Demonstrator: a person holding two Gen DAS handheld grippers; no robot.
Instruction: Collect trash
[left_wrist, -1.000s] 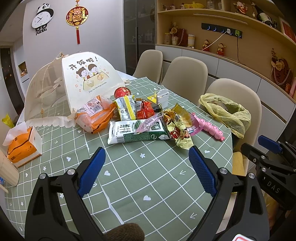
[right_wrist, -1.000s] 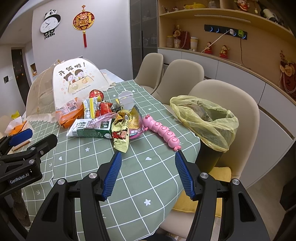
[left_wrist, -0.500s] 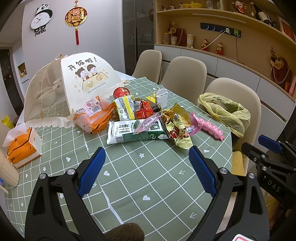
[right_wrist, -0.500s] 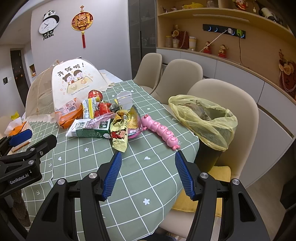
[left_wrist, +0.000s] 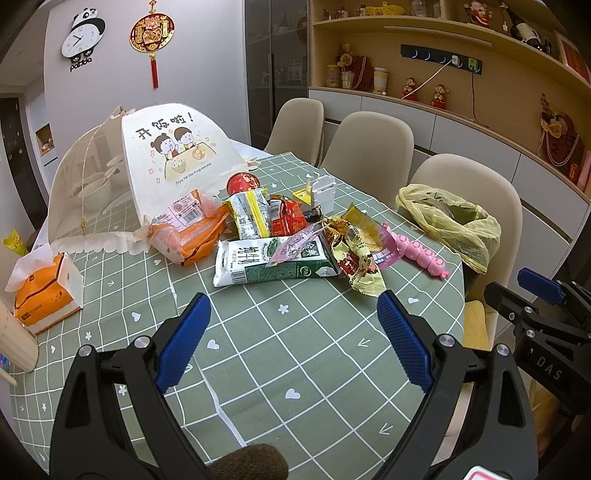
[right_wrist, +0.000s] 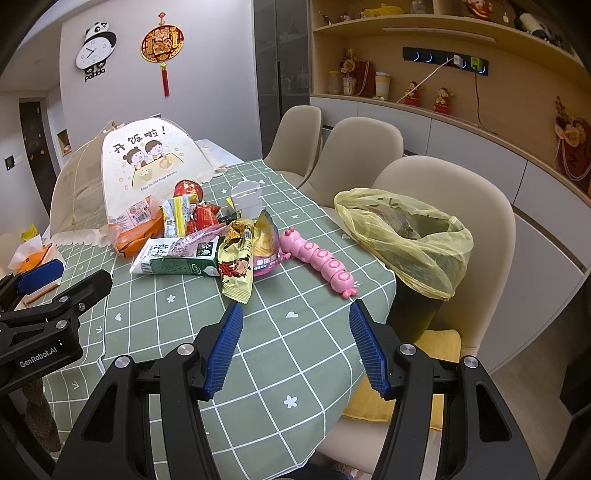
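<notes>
- Two grippers above the near part of a green checked tablecloth (left_wrist: 295, 354), both empty.
- Left gripper (left_wrist: 291, 332): blue pads spread wide, nothing between them, hanging over bare cloth on the near side of the trash pile.
- Right gripper (right_wrist: 295, 332): jaws likewise parted and empty, near the table's right edge; seen from the left wrist view as a black frame with a blue pad at far right.
- Straight ahead of the left gripper, well apart from its fingertips: green-and-white milk carton (left_wrist: 273, 264) lying flat on its side, with a pink wrapper (left_wrist: 291, 245) draped over its top.
- Touching the carton's right end: crumpled gold snack wrapper (right_wrist: 236, 266), its lower tip pointing toward the right gripper's left pad, close but apart from it.
- Behind the carton: orange package (left_wrist: 192, 234), grey-and-yellow packet (left_wrist: 249, 216), red packet (left_wrist: 286, 219) and a round red tin (left_wrist: 242, 182), all crowded together.
- Right of the pile: pink caterpillar toy (right_wrist: 319, 260) lying diagonally on the cloth, ahead of the right gripper.
- Beyond the table edge, to the right of the right gripper: dark bin lined with a yellow plastic bag (right_wrist: 406, 236), mouth open, standing before a beige chair (right_wrist: 461, 192).
- Far left: mesh food cover (left_wrist: 147, 170) and an orange tissue box (left_wrist: 44, 295).
</notes>
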